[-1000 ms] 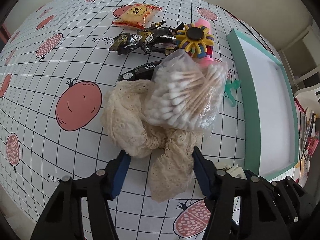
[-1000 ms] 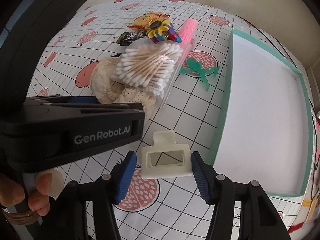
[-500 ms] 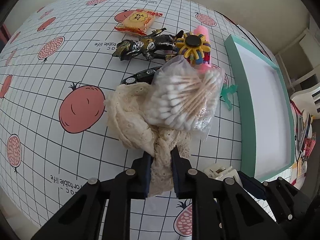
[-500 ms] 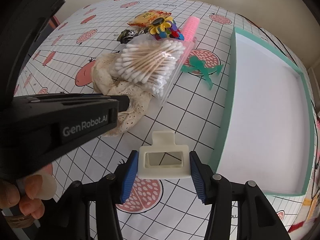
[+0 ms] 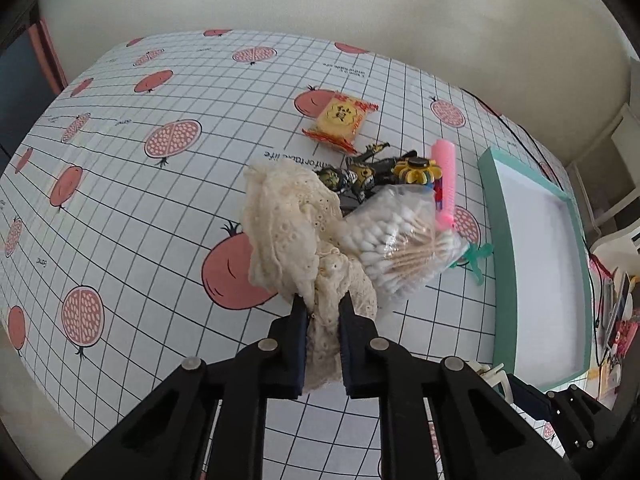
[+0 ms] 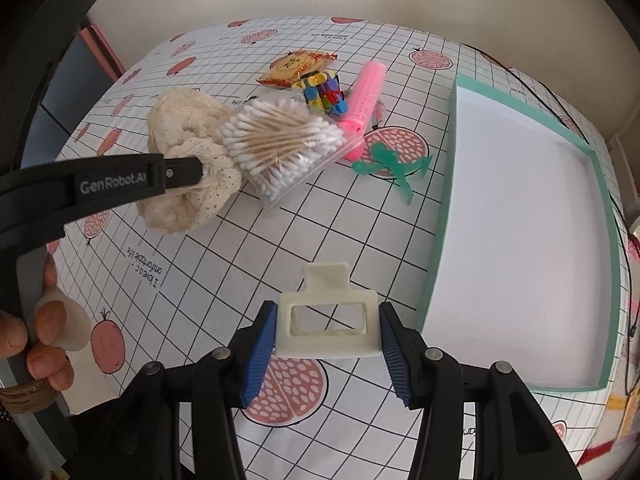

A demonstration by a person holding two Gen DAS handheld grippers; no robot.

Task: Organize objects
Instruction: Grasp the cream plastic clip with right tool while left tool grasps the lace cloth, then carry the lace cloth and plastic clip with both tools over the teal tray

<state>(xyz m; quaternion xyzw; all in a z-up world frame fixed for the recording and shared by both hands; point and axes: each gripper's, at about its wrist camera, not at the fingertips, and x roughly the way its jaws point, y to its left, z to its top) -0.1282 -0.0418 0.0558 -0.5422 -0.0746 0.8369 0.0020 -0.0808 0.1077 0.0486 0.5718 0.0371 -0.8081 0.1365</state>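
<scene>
- Fingers of the left gripper [image 5: 322,320] pinch a cream lace fabric bundle [image 5: 288,232], jaws nearly together with cloth bunched between them; the bundle hangs raised off the surface.
- Blue-padded fingers [image 6: 260,344] of the right gripper [image 6: 328,340] press on both sides of a cream plastic rectangular clip [image 6: 327,330], held above the cloth at the near edge.
- Covering the table is a white grid-patterned tablecloth with pink pomegranate prints [image 6: 280,248]; a plain cream wall rises behind its far edge.
- At right on the cloth sits a shallow teal-rimmed tray with a white floor [image 6: 444,208].
- Just right of the lace lies a clear plastic bag of wooden cotton swabs [image 6: 284,140], touching the fabric.
- Farther back cluster a pink ribbed plastic cylinder [image 6: 366,100], a multicoloured toy [image 6: 322,90], a black and gold toy figure [image 5: 360,174] and a yellow-orange snack packet [image 5: 340,120].
- Between bag and tray lies a flat green plastic figure [image 6: 394,164].
- At the left of the right wrist view a person's hand [image 6: 36,336] grips the left gripper's handle, which reaches in level toward the lace.
</scene>
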